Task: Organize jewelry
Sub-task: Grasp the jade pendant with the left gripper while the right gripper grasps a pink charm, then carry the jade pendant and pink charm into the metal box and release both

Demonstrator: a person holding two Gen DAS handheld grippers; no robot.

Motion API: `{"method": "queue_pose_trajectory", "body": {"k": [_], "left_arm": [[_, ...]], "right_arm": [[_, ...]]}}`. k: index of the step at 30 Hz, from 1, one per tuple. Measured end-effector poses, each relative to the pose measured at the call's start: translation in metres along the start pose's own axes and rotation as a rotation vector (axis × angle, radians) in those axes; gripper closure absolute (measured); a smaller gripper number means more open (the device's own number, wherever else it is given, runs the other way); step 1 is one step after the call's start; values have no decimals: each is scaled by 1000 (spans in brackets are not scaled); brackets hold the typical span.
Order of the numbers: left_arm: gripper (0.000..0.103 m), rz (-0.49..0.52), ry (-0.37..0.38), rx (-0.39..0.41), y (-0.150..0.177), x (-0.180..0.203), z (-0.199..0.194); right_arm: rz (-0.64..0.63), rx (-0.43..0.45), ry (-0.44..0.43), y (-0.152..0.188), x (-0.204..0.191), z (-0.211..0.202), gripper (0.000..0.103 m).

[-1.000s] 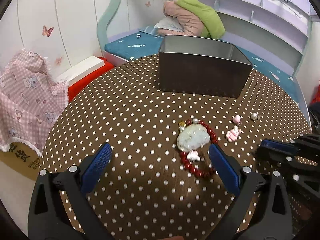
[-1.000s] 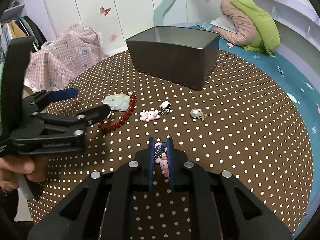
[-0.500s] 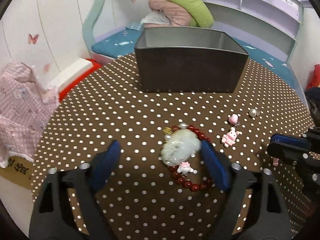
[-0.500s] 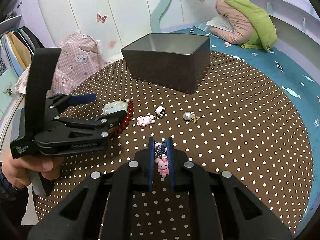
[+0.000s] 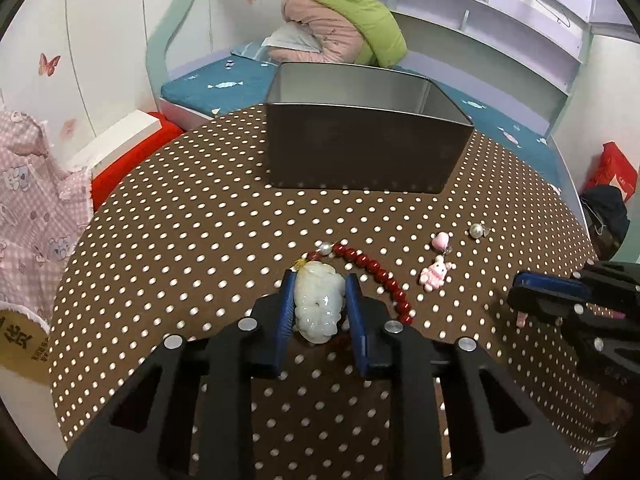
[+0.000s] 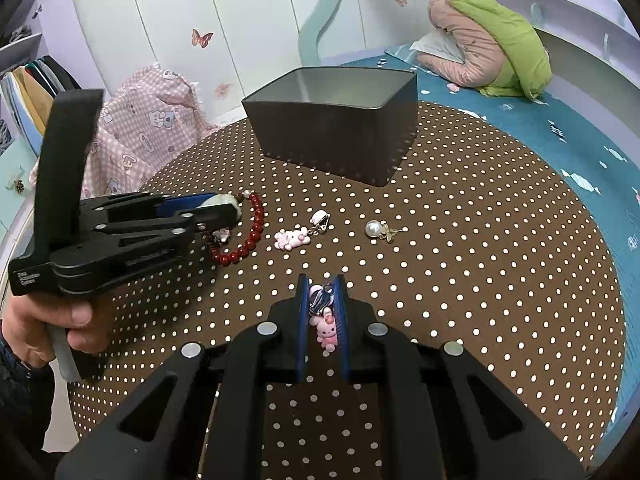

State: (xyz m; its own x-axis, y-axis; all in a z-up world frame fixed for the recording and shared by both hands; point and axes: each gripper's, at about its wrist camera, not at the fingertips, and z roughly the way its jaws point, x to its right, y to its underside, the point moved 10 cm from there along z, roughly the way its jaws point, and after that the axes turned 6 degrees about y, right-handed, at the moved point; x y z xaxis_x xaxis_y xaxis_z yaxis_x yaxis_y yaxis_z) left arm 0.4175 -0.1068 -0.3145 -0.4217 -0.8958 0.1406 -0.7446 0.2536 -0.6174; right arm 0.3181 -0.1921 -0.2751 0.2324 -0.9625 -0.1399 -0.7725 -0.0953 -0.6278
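A pale green jade pendant (image 5: 320, 308) lies on the dotted brown table (image 5: 180, 240), inside a red bead bracelet (image 5: 380, 276). My left gripper (image 5: 320, 278) is closing, and its blue pads press the pendant from both sides. In the right wrist view the same left gripper (image 6: 236, 210) comes in from the left, held by a hand (image 6: 76, 316). My right gripper (image 6: 322, 280) is shut on a pink kitty charm (image 6: 326, 330) with a metal clip, a little above the table. An open grey tin box (image 5: 360, 156) stands behind the jewelry.
Loose on the table to the right of the bracelet lie a pink bunny charm (image 5: 434, 276), a pink heart clip (image 5: 440, 240) and a pearl earring (image 5: 476, 231). Pink checked cloth (image 5: 32, 200) hangs off the left; a bed with blue cover (image 5: 224, 80) lies beyond.
My left gripper's jaws came together from wide open onto the jade pendant and the view swung to centre on it. The right gripper kept still with the pink charm.
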Motion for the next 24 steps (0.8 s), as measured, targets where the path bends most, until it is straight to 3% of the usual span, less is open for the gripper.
{"method": "queue_pose_trajectory", "body": {"k": [10, 24], "left_arm": [[78, -63, 30, 55, 17, -5, -40], [78, -24, 16, 175, -20, 6, -101]], "right_arm": [[-18, 13, -2, -7, -7, -6, 92], [-79, 79, 26, -36, -20, -30, 92]]}}
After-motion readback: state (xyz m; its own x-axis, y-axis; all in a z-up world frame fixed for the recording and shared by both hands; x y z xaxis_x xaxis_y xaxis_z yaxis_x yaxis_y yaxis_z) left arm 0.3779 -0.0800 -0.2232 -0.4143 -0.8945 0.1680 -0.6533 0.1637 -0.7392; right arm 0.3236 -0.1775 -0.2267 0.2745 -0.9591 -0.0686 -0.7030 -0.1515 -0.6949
